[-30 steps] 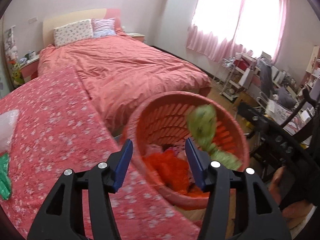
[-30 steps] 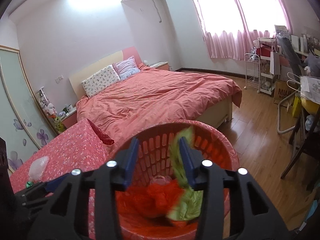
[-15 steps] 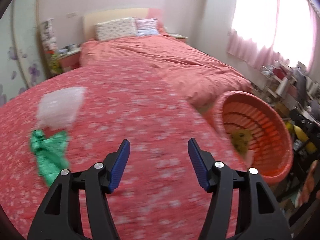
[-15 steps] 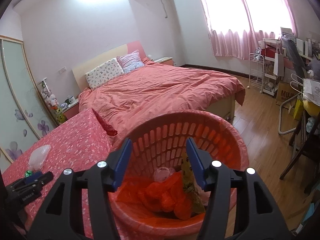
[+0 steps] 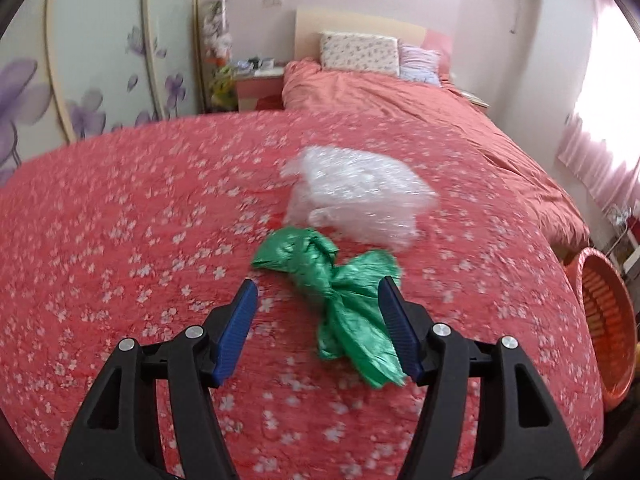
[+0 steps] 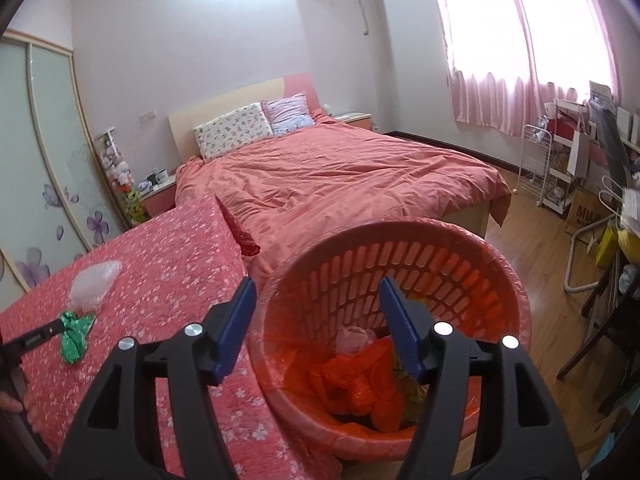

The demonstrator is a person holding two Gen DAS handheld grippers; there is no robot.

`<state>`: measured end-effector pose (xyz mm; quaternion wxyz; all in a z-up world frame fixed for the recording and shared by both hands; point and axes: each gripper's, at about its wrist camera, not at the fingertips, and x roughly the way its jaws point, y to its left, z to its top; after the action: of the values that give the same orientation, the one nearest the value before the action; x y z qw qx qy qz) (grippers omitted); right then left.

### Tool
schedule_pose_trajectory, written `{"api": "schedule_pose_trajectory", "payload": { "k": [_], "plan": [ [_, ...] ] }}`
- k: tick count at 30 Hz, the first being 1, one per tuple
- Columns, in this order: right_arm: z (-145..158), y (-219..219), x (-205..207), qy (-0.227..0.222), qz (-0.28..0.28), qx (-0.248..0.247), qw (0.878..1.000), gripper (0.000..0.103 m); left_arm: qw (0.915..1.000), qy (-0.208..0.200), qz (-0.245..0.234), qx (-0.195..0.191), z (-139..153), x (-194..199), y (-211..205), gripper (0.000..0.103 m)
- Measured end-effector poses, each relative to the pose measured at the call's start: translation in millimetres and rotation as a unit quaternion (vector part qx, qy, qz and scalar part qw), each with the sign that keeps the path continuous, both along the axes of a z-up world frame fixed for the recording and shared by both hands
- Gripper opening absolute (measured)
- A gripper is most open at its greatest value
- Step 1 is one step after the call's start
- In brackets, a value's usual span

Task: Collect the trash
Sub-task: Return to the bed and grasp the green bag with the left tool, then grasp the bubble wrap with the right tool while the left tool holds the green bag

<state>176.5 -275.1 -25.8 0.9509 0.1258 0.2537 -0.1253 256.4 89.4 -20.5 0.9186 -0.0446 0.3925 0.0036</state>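
Daylight floods through the pink curtains [image 6: 520,80], glaring white there. Near them, walls bend at the rounded dark corners. The left view smears with motion.

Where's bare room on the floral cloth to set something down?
Free: the floral cloth left of the green wrapper and clear plastic, out to its wardrobe-side edge; also the strip toward the orange basket. Crowded: the middle, where both pieces lie touching, by the left gripper.

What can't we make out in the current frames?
- Left wrist view: clear plastic wrap is motion-blurred; its exact shape is unclear.
- Left wrist view: orange basket is cut off by the frame edge.
- Right wrist view: trash under the orange bag is hidden.
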Motion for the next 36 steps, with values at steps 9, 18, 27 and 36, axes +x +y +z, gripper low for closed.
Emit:
{"api": "schedule_pose_trajectory", "payload": {
  "k": [9,18,27,36],
  "plan": [
    [4.9,20.2,4.5,0.009,0.021,-0.016,1.000,0.063,0.9986,0.038,0.002,-0.036,-17.3,27.8,1.3,0.043],
    [11.3,74.2,28.8,0.014,0.083,-0.026,0.996,0.066,0.9995,0.018,-0.006,-0.027,-15.2,1.3,31.2,0.025],
    [3.8,194.5,93.2,0.039,0.198,-0.028,0.979,0.067,0.9987,-0.019,0.047,-0.001,-1.3,-23.1,114.0,0.025],
    [-9.1,301.3,165.1,0.066,0.243,-0.043,0.967,0.067,0.9966,-0.026,0.078,-0.008,-0.1,-19.8,164.8,0.025]
  ]
}}
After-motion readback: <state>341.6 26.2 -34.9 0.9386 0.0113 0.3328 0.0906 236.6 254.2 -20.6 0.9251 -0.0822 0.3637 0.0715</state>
